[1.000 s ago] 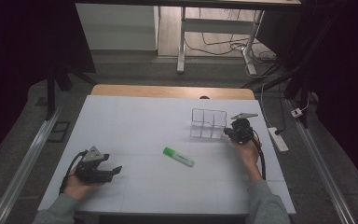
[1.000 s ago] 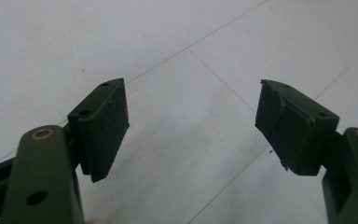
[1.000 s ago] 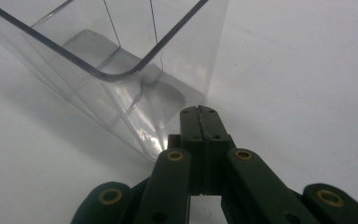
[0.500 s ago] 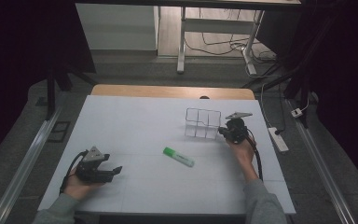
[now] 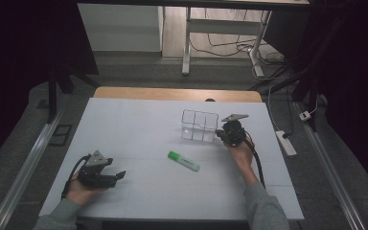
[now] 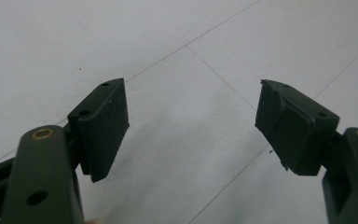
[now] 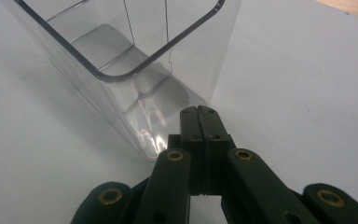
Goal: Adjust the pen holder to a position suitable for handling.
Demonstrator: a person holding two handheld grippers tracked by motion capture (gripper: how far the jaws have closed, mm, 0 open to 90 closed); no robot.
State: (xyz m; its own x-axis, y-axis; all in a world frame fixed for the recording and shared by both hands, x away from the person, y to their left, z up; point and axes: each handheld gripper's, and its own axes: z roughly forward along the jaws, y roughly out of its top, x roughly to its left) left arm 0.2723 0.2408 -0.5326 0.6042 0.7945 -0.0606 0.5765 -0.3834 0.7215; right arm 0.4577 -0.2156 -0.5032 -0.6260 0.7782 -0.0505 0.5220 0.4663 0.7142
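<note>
Two hand-held grippers worked over a white tabletop (image 5: 139,124), one in each of the person's hands. The right hand-held gripper (image 5: 222,136) sat at the right side of a clear plastic organizer (image 5: 199,125), which stood upright on the far right part of the tabletop, its inside split into compartments by thin clear walls. In the right gripper view that hand-held gripper (image 7: 200,114) had its two black jaws pressed flat together with nothing between them, and their joined tips met the lower corner of the organizer's (image 7: 135,70) near wall, touching or very nearly so. The organizer's dark-edged rim curved past above the jaws, and its compartments looked bare.

A green highlighter (image 5: 183,160) lay flat on the tabletop nearer the person, just in front and to the left of the organizer and apart from both grippers.

The left hand-held gripper (image 5: 119,175) rested low at the near left of the tabletop, well apart from the organizer. In the left gripper view its jaws were spread wide (image 6: 191,126), holding nothing, with only bare white surface crossed by thin seam lines between them.
</note>
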